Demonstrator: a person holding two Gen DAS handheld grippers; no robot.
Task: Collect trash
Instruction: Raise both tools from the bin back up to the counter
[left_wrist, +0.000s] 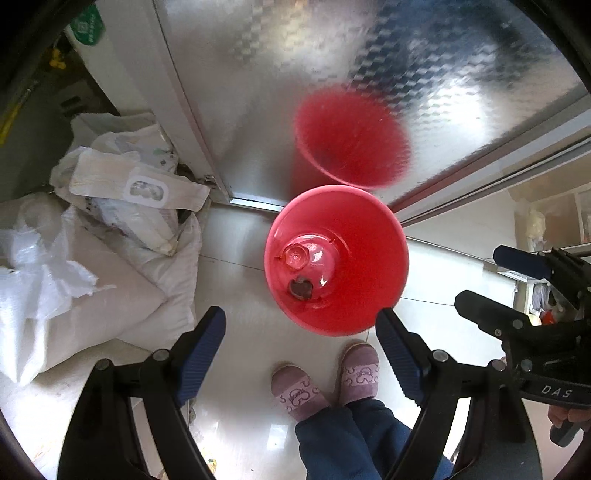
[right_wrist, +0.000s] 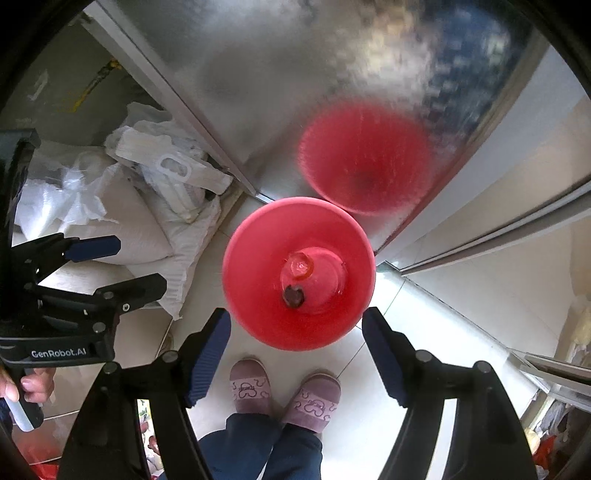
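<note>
Both tools over the red bin, jaws spread, nothing held.

I see the frosted door behind, white sacks to the left, then the red bin on the floor touching the door. My left tool and right tool hover above its rim; inside lie a clear bottle and a dark scrap.

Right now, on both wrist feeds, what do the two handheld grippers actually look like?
Both match: black angular plastic frames with round silver pivot bolts and dark blue ribbed finger pads. The left gripper shows white "GenRobot.AI" lettering in the right wrist view; the right gripper shows "DAS" in the left wrist view. Bare fingers wrap each handle. No cables or sleeves are visible.
</note>
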